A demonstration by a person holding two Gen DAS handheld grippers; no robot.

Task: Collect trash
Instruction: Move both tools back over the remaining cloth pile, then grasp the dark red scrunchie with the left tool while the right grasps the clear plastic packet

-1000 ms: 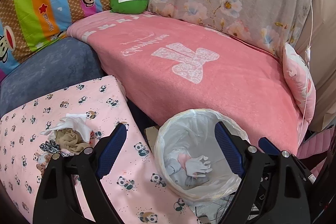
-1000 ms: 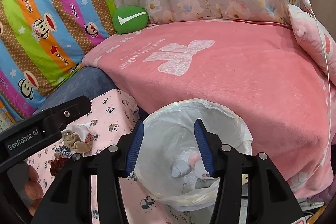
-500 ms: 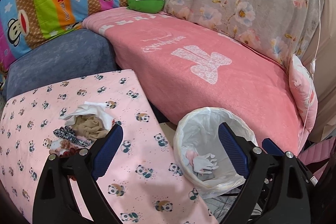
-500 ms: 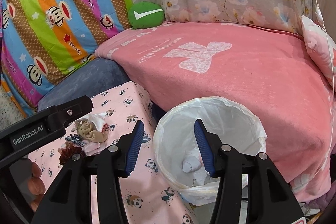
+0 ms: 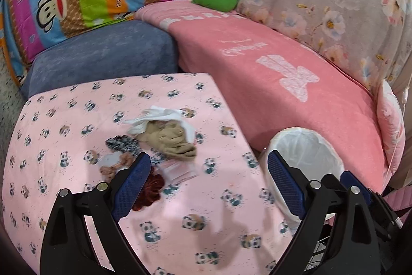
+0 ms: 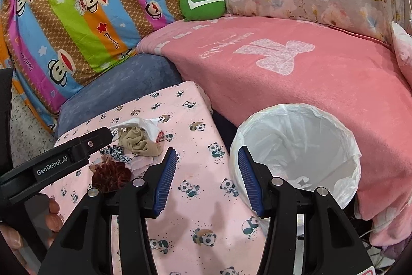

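While both tools hung empty over the panda-print cloth (image 5: 206, 200), we judged ourselves between one deposit and the next pick. Our left gripper (image 5: 206, 187) had its blue fingers (image 5: 131, 184) spread wide with nothing between them, and our right gripper (image 6: 207, 179) was likewise parted and held nothing. The trash still to be collected lay in a small heap (image 5: 159, 141) on the far left part of the cloth: a white tissue (image 5: 157, 117) with a tan crumpled rag (image 5: 170, 138) lying on it, a black-and-white speckled scrap (image 5: 123, 143) touching that, and a dark red scrunched piece (image 6: 110, 175) nearest us. The lined bin (image 6: 296, 143) stood just off the cloth's right edge, against the pink blanket (image 6: 296, 68), with a few pieces at its bottom. The next move, as we saw it, called for lowering the left fingers around one soft piece, probably the red one or the tan rag, closing gently enough to lift it alone, then carrying it right over the bin's rim.
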